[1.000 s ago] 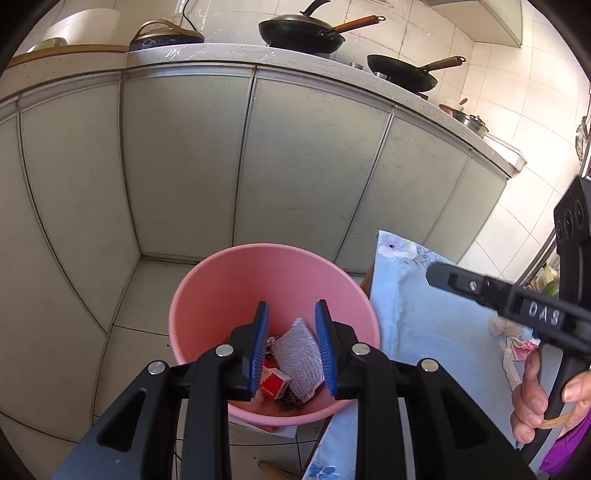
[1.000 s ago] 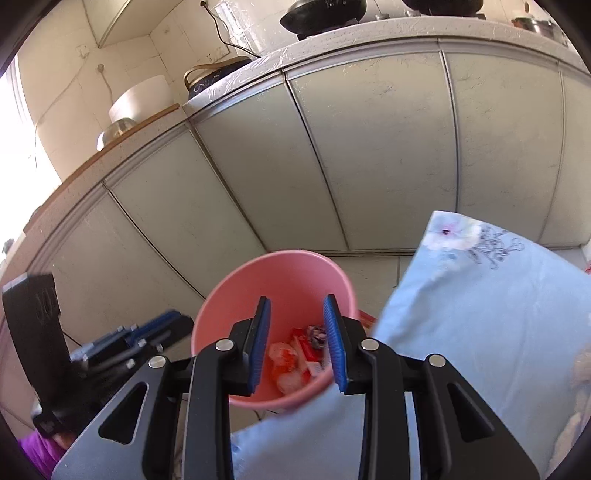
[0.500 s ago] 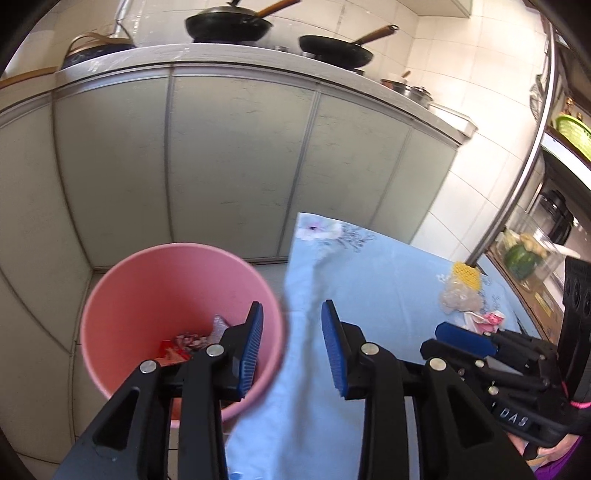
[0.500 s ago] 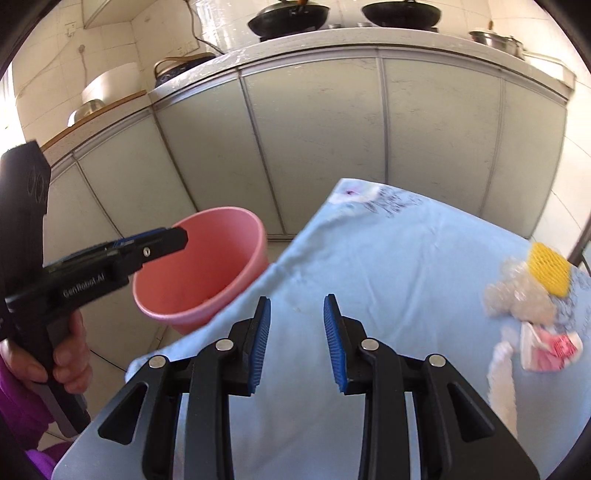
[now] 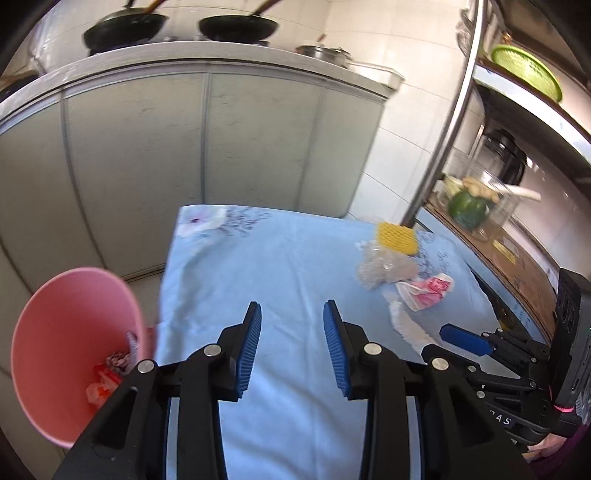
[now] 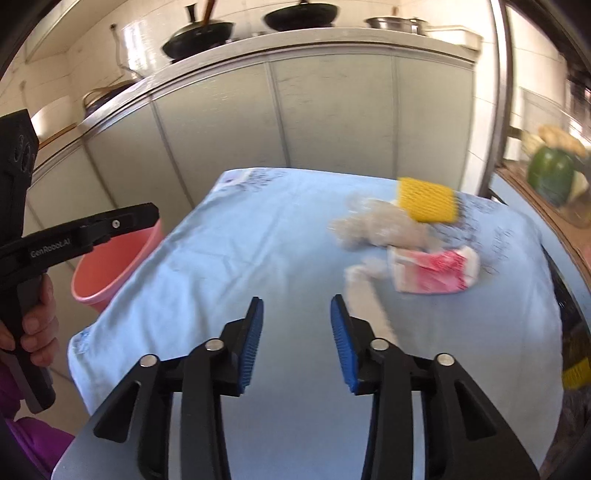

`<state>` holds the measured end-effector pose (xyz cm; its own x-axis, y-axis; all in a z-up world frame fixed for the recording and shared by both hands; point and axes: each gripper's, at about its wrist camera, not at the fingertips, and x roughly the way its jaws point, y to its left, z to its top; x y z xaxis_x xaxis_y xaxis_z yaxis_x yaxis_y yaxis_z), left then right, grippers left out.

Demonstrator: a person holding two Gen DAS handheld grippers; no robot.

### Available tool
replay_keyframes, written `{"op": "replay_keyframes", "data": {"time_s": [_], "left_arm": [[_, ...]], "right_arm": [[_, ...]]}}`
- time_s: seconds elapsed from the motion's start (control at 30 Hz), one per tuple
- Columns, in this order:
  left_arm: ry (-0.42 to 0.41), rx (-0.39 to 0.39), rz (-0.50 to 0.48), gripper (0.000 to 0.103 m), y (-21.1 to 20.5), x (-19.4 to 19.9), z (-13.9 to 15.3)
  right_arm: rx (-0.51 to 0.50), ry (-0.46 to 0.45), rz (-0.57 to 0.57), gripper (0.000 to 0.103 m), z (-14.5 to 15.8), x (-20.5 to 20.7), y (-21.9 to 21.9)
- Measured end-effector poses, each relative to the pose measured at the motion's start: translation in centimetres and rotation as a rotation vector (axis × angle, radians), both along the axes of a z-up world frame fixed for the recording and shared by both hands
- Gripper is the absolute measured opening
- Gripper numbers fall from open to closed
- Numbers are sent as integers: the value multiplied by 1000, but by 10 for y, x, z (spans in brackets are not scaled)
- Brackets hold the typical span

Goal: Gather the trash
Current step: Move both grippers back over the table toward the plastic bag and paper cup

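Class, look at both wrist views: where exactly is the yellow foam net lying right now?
The yellow foam net lies at the far right of the blue tablecloth, just behind the crumpled clear plastic, near the metal rack's post; the right wrist view agrees.

**Colours and patterns on view**

Tablecloth (image 5: 280,280): pale blue, with a white-and-pink flower print at its far corner. Bin (image 5: 70,332): plain pink (red and orange scraps inside). Foam net (image 5: 397,238): yellow, mesh-textured. Wrapper (image 6: 434,271): red and white. Crumpled plastic (image 6: 376,223): clear to greyish. Cabinet doors (image 5: 184,147): grey-white. Pans (image 5: 236,27): black. Basket (image 5: 526,68): bright green.
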<state>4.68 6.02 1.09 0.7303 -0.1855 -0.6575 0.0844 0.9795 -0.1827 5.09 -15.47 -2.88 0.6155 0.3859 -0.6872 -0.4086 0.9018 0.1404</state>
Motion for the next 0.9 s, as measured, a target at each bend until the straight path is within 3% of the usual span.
{"op": "replay_keyframes", "data": {"time_s": [0.2, 0.47, 0.9], "left_arm": [[23, 14, -117, 34, -42, 31, -7], [63, 52, -264, 34, -89, 90, -26], [152, 119, -362, 35, -113, 159, -70]], "right_arm": [[15, 33, -122, 41, -16, 6, -46], [55, 42, -197, 41, -22, 12, -73], [98, 96, -268, 41, -32, 24, -88]]}}
